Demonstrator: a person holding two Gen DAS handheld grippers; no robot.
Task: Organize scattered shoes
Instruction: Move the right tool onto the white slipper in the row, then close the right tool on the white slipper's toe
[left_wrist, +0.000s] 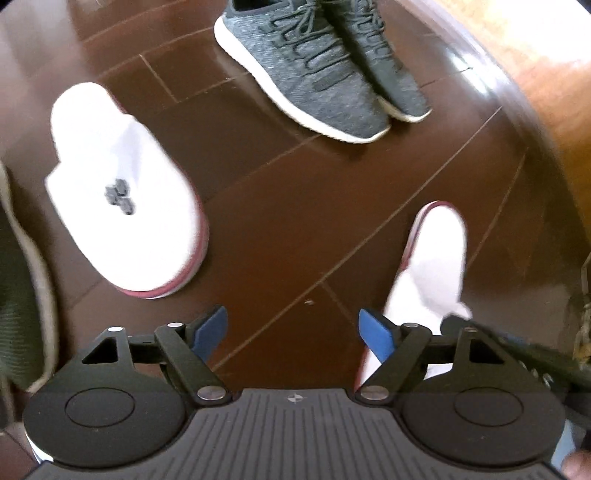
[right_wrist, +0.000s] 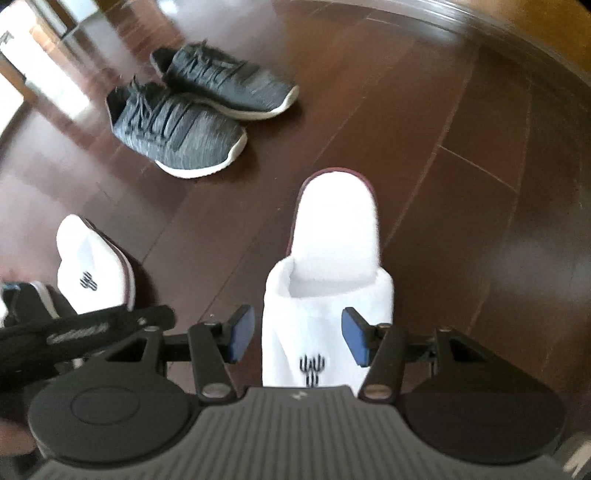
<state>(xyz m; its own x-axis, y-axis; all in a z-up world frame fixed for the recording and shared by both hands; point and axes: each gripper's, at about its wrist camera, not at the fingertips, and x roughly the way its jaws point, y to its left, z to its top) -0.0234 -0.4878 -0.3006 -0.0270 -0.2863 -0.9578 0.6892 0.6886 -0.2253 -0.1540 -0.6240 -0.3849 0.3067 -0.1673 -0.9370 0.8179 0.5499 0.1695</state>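
Note:
Two white slippers with maroon soles lie on the dark wooden floor. One slipper (left_wrist: 122, 192) lies to the left in the left wrist view and also shows in the right wrist view (right_wrist: 92, 266). The other slipper (right_wrist: 328, 280) lies between the open blue pads of my right gripper (right_wrist: 299, 339), its toe towards the camera; whether the pads touch it I cannot tell. It also shows in the left wrist view (left_wrist: 428, 266). My left gripper (left_wrist: 293, 334) is open and empty above bare floor. A pair of grey sneakers (left_wrist: 314, 70) stands side by side farther off, also in the right wrist view (right_wrist: 192, 114).
Part of a dark green shoe with a pale sole (left_wrist: 26, 280) shows at the left edge. A lighter wooden surface (left_wrist: 546, 74) rises at the right. The left gripper's body (right_wrist: 74, 328) shows at the lower left of the right wrist view.

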